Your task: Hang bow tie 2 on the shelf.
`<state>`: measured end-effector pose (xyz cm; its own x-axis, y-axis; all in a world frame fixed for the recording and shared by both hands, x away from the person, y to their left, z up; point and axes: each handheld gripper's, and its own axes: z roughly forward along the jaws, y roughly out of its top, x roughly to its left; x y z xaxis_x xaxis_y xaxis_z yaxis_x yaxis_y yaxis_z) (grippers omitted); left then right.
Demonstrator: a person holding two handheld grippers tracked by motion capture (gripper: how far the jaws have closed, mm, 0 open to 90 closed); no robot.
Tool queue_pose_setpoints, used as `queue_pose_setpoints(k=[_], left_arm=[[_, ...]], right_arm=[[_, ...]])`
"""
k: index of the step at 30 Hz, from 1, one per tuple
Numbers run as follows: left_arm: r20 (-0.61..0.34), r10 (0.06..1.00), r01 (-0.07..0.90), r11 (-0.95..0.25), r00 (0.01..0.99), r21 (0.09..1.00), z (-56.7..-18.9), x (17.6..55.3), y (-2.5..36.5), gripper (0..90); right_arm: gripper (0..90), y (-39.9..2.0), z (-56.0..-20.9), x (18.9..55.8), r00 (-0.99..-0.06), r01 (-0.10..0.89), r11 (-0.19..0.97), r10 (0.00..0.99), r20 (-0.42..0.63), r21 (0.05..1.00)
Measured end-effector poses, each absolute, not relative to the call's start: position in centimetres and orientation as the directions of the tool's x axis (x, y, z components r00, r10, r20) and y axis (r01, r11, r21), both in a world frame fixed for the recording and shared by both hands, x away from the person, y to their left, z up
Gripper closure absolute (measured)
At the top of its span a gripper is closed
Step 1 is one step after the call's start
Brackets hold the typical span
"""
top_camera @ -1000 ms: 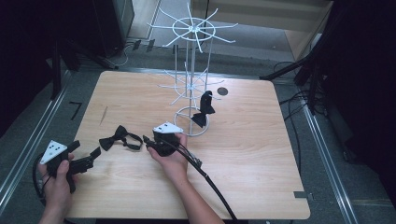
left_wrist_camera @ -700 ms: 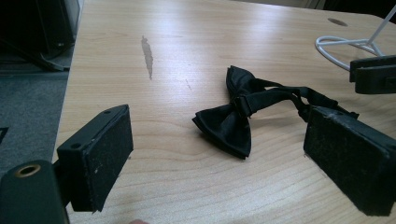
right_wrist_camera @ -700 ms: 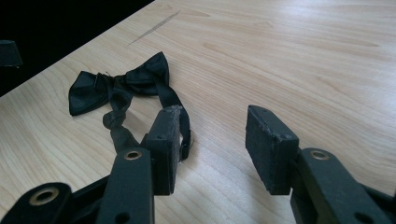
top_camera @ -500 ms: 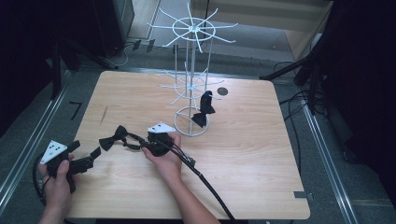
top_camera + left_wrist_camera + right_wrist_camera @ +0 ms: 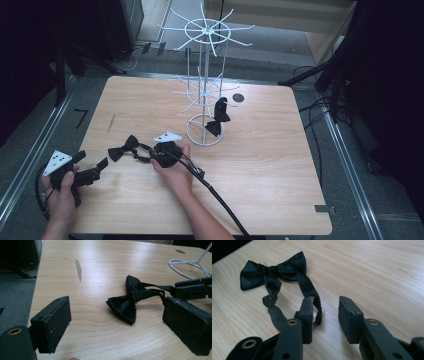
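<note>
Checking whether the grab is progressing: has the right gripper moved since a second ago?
Yes, slightly left, away from the wire stand toward the bow tie.

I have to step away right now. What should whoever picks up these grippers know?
Left gripper: open, holding nothing, low at the table's left edge.
Right gripper: jaws have just been closing and are not yet shut; the strap lies at one jaw's inner face.
Done: one bow tie hangs on the wire stand.
Left: grip the second bow tie, probably hang it too.
</note>
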<state>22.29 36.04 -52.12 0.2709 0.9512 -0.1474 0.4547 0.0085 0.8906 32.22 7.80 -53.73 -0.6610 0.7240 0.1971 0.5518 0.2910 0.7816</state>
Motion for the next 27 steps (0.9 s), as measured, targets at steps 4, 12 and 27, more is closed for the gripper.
queue_pose_setpoints(k=[4,12,27], left_arm=[[-0.148,0.951,0.453,0.010,0.271,0.891,-52.1,22.3,36.0,8.8],[-0.146,0.951,0.457,0.006,0.271,0.889,-52.1,22.3,36.0,8.8],[-0.145,0.951,0.456,0.005,0.274,0.890,-52.1,22.4,36.0,8.8]], right_arm=[[76.2,7.7,-53.8,32.2,-0.659,0.548,0.309,0.731,0.174,0.777],[89.6,6.8,-53.7,31.4,-0.690,0.492,0.344,0.714,0.118,0.799],[89.8,4.1,-52.1,30.3,-0.675,0.404,0.276,0.734,0.080,0.872]])
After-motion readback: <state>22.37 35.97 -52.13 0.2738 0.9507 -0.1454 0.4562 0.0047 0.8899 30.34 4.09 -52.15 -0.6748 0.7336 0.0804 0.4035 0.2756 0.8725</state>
